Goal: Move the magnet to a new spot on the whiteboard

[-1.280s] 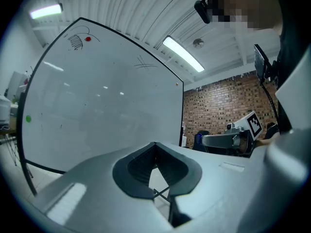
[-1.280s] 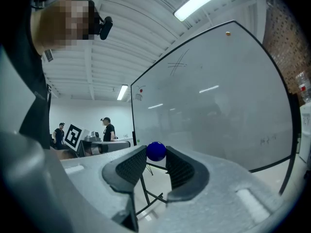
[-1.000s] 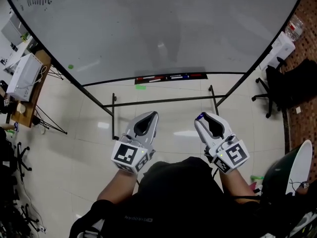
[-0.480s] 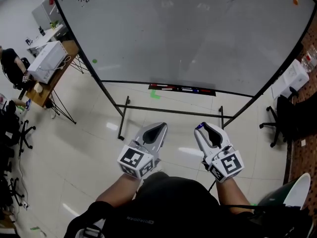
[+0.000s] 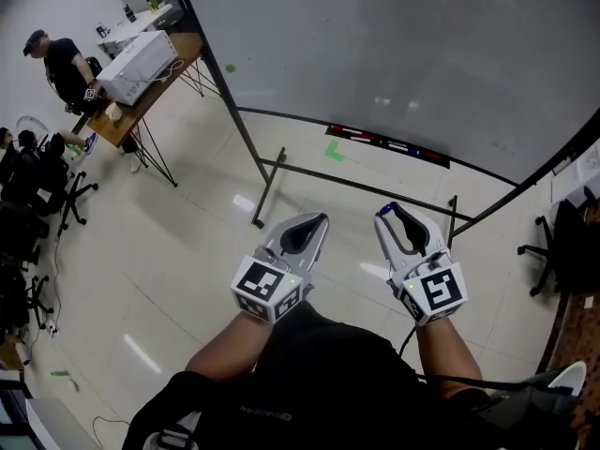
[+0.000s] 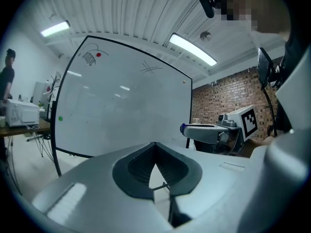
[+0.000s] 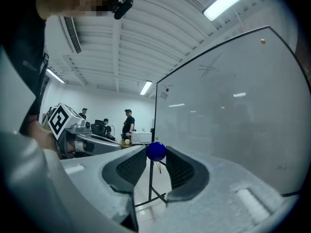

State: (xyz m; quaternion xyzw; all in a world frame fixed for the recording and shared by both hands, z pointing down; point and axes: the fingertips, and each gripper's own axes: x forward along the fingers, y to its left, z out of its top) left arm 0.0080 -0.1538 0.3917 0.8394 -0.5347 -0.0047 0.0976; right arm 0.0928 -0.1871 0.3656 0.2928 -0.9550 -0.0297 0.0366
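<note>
A small blue ball magnet (image 7: 156, 151) is pinched at the tips of my right gripper (image 7: 156, 152), whose jaws are shut on it. In the head view the blue magnet (image 5: 380, 211) shows at that right gripper's (image 5: 383, 214) tip, held low in front of the person and well short of the whiteboard (image 5: 412, 54). The left gripper (image 5: 316, 221) hangs beside it, its jaws shut with nothing between them. From the left gripper view, the whiteboard (image 6: 126, 110) stands ahead, and the right gripper (image 6: 183, 128) shows at the right.
The board carries a red magnet (image 6: 98, 55), a green magnet (image 6: 60, 119) and an orange magnet (image 6: 184, 81). Its tray holds markers (image 5: 389, 144); the stand's legs (image 5: 267, 187) cross the floor. A table with a printer (image 5: 141, 64) and a person (image 5: 58, 59) are left, chairs (image 5: 562, 251) right.
The head view has swung left, so the whiteboard now fills the upper right and the table and people show at the left. Both grippers keep their pose; the right still holds the magnet.
</note>
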